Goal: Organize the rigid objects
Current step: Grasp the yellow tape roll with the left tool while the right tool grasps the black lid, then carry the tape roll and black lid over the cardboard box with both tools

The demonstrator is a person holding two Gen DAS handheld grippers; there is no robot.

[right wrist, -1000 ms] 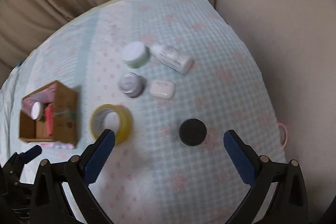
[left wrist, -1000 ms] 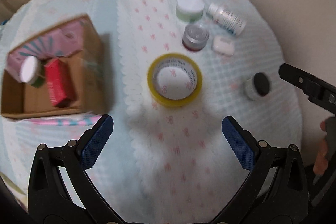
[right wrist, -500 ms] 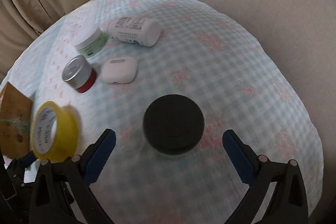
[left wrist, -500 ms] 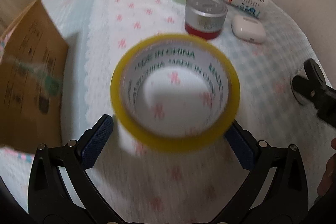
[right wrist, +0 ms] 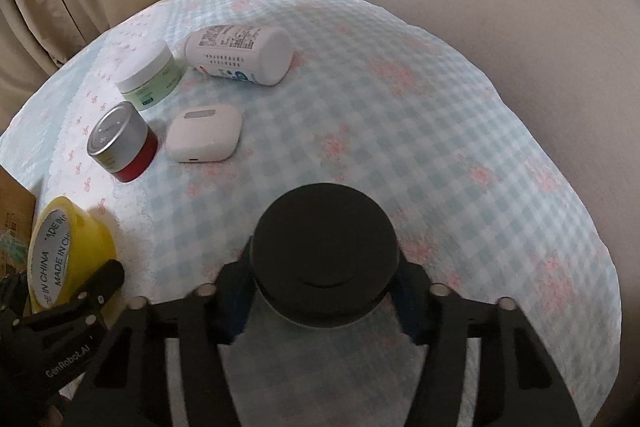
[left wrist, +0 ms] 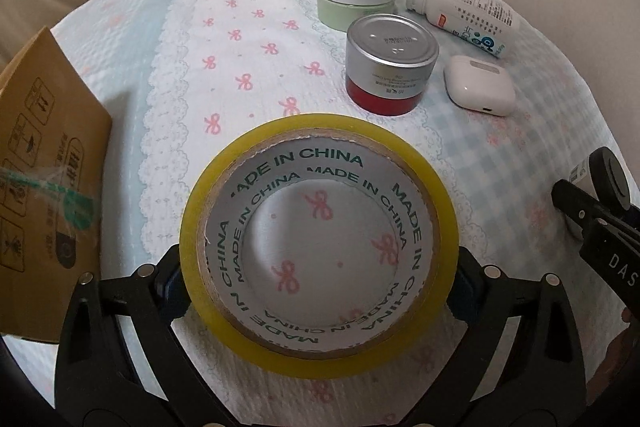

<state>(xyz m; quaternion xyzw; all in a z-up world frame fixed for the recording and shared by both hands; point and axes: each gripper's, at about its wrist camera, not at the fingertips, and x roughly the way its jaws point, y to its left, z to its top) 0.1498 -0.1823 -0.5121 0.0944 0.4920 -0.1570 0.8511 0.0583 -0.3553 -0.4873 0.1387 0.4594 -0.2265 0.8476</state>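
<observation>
L gripper [left wrist: 318, 279] now closes on tape roll [left wrist: 320, 131], R gripper [right wrist: 324, 293] on black-lid jar [right wrist: 324, 259]; both were wide open 1 s ago; box [left wrist: 44, 163] at 9 o'clock likely next.

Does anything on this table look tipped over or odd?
Only the white bottle: it lies on its side by the green jar, while the jars stand upright. Each claw has closed on an item, the left on the yellow tape roll, the right on a black-lidded jar.
</observation>
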